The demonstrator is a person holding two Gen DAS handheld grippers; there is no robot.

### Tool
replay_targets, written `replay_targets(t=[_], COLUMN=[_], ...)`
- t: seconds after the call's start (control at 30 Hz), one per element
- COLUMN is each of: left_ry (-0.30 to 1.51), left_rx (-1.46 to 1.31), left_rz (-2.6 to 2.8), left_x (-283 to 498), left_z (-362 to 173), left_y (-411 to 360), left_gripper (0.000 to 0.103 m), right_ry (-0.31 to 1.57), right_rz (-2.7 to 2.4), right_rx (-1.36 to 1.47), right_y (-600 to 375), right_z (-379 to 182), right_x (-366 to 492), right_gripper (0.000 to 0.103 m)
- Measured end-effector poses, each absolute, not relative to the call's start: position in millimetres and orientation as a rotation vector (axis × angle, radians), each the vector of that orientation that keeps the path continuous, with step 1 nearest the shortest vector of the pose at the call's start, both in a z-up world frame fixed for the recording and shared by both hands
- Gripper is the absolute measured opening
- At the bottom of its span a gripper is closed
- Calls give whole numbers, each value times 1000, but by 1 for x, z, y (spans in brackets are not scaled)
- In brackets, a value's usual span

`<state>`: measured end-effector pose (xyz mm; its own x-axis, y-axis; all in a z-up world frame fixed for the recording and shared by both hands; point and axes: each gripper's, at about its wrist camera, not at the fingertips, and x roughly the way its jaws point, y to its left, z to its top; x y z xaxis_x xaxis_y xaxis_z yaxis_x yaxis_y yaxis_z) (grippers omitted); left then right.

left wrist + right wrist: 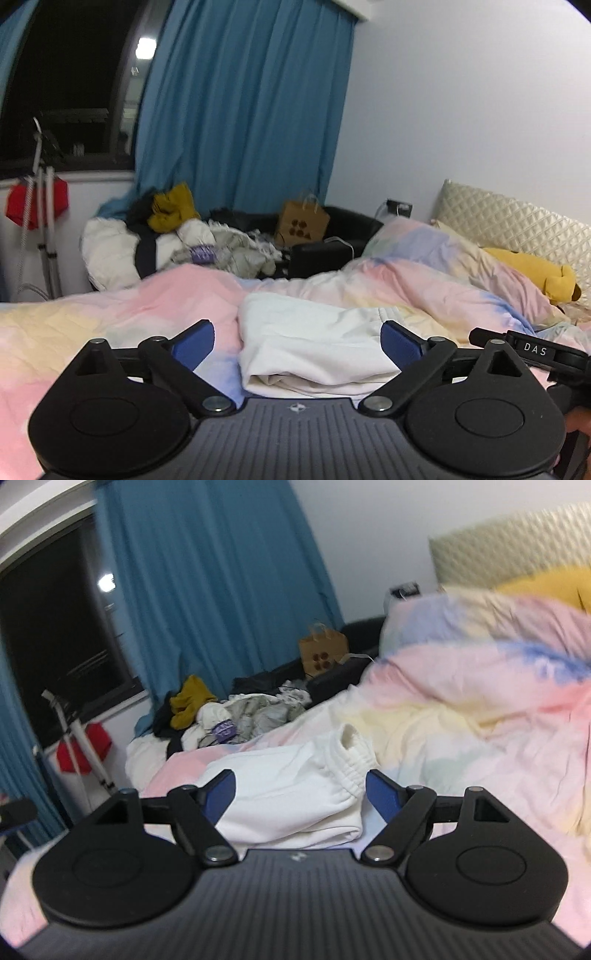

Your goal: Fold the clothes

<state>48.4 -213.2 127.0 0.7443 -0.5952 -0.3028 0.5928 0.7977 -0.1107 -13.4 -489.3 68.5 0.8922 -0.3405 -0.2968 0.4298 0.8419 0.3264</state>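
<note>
A white garment lies folded in a low stack on the pastel bedspread. In the right wrist view the same garment shows an elastic cuff at its far end. My left gripper is open, its blue-padded fingers either side of the garment's near edge, just in front of it. My right gripper is open too, its fingers spread either side of the garment's near edge. Neither gripper holds cloth.
A pile of clothes lies past the far side of the bed, with a brown paper bag on a black seat. A yellow plush toy lies by the quilted headboard. The rumpled duvet rises on the right.
</note>
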Motion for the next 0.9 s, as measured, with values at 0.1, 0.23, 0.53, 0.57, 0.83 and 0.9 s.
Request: replay_targets(t=[0.1, 0.23, 0.53, 0.57, 0.83, 0.9], left_ry=[329, 335, 347, 351, 376, 374], left_rx=[-26, -18, 59, 62, 88, 99], left_rz=[-631, -606, -530, -523, -495, -489], left_x=[21, -12, -51, -54, -44, -46], left_z=[131, 131, 121, 119, 114, 114], left_y=[-194, -174, -151, -149, -149, -150], left_gripper=[102, 103, 103, 103, 103, 103], right_ry=[234, 236, 255, 258, 288, 299], right_rz=[-393, -355, -355, -357, -399, -397], right_rx=[356, 328, 287, 289, 253, 239], right_y=[-467, -437, -401, -401, -393, -390], right_z=[80, 81, 68, 66, 59, 57], right_x=[-28, -42, -47, -47, -41, -38], right_gripper=[80, 80, 83, 84, 103, 103])
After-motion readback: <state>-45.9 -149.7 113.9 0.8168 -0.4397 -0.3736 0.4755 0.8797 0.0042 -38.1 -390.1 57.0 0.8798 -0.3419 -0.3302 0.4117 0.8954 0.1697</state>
